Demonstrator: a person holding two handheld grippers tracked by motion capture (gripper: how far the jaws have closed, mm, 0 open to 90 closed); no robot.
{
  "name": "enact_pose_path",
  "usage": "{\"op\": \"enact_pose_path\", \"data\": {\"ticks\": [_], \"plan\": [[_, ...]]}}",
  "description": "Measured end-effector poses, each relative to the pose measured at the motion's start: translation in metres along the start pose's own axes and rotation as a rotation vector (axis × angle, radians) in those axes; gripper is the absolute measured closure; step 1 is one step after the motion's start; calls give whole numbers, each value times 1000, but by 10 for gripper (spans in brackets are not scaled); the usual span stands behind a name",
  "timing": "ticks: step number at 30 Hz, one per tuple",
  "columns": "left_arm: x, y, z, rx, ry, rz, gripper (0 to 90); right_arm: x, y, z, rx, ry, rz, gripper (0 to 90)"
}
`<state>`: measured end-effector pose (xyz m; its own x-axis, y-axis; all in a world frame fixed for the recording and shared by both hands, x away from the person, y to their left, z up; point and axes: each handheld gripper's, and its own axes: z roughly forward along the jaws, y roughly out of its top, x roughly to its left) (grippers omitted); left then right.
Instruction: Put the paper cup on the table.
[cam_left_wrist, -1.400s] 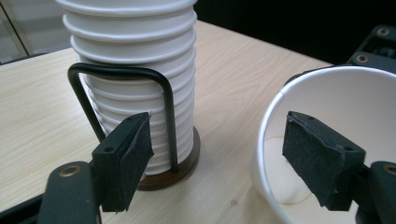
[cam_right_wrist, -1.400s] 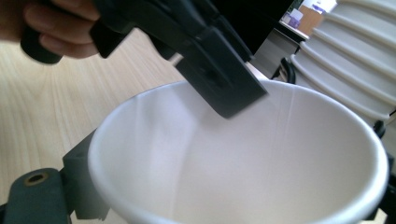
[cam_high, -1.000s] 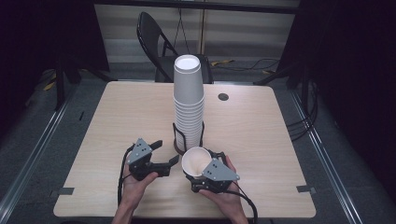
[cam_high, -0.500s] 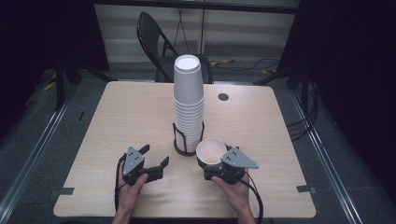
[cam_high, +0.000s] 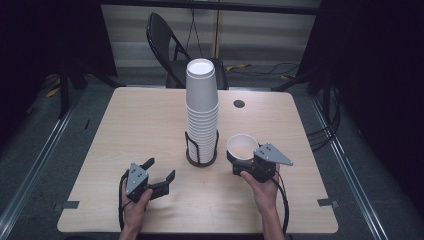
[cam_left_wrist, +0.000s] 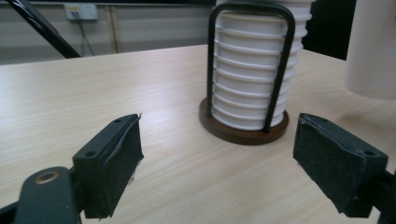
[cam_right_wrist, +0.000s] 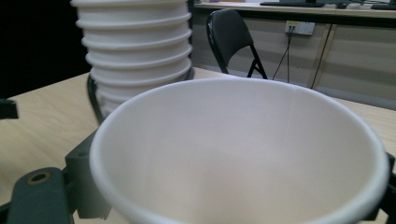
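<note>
Paper cup (cam_high: 242, 146) now farther right of cup stack (cam_high: 202, 112).

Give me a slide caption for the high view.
Right gripper holds a single cup beside the racked cup stack; left gripper rests open on the table.

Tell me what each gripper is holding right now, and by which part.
The right gripper holds a white paper cup by its side wall below the rim, mouth upward. The left gripper holds nothing; its jaws stand open.
</note>
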<state>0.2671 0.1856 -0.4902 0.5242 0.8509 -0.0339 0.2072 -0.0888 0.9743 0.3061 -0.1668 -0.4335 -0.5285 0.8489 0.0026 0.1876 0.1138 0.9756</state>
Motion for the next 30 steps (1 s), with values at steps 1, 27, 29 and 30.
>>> {"op": "enact_pose_path", "data": {"ticks": [1, 27, 29, 30], "plan": [[0, -1, 0, -3, 2, -1, 155, -2, 1, 1, -3, -5, 2, 122], [-3, -8, -3, -70, 79, -17, 156, -67, 4, 59, 14, -90, 96, 116], [-3, -8, -3, -68, 81, -18, 156, -69, 3, 64, 13, -108, 92, 116], [-3, -8, -3, -69, 80, -17, 157, -70, 3, 66, 9, -114, 94, 116]]}}
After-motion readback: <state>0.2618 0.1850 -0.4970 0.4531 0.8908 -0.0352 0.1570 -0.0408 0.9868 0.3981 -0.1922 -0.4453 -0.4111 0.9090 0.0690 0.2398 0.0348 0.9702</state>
